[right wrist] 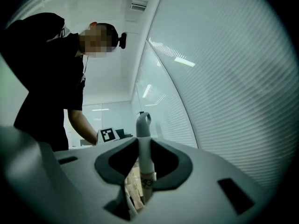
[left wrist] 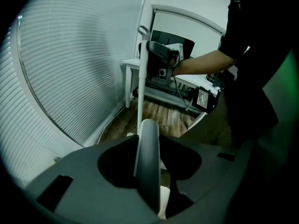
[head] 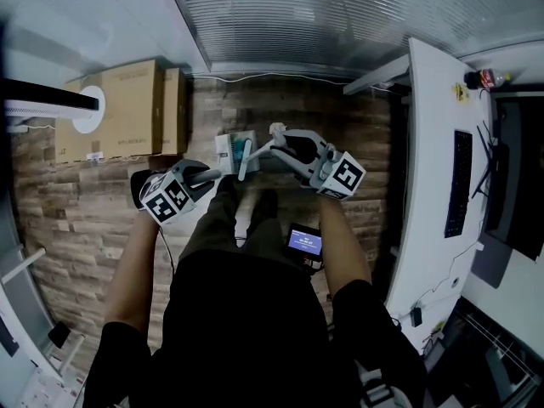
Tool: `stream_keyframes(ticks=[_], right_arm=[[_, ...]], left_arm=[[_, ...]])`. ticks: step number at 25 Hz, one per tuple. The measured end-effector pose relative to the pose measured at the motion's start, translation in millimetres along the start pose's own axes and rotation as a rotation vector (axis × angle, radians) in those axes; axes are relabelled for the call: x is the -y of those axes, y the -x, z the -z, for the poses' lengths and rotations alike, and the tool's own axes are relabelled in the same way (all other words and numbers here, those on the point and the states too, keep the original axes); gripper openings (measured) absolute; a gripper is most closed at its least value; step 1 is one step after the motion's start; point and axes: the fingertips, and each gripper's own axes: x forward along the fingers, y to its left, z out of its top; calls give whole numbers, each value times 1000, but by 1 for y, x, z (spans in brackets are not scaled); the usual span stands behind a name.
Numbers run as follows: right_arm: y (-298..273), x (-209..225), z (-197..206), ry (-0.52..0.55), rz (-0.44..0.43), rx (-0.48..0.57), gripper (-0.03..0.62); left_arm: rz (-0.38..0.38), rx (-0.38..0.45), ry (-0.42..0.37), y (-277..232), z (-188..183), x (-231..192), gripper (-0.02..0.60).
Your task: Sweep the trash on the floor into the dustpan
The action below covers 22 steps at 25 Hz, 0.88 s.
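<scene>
Head view: left gripper [head: 218, 174] grips the dustpan [head: 229, 153] handle, jaws part closed, steadying the pan on the floor [head: 85, 202] ahead; right gripper [head: 274, 133] clamps the broom [left wrist: 141, 78] handle near its top, for sweeping reach.

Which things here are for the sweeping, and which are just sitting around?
For the sweeping:
- broom handle, held in the right gripper
- dustpan handle, held in the left gripper
- dustpan down on the floor

Just sitting around:
- cardboard boxes
- desk
- keyboard
</scene>
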Motion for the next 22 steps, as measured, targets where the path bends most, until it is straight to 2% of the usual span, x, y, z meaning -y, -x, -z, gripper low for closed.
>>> stream_keyframes(ticks=[5,12,17,22], right_arm=[[42,15,-28,41,90,-33,89],[97,38,-70,122,142,-114,87],[140,84,-89,163,112,-161,87],[149,129,-86,172,14,-208,87]], left_arm=[[-13,13,-1,4,5,-1,126],[-63,80,53,4,-7,-5,126],[-141,98,119,1,-26,-11,126],[-205,78,173,-12,-39,-3,126]])
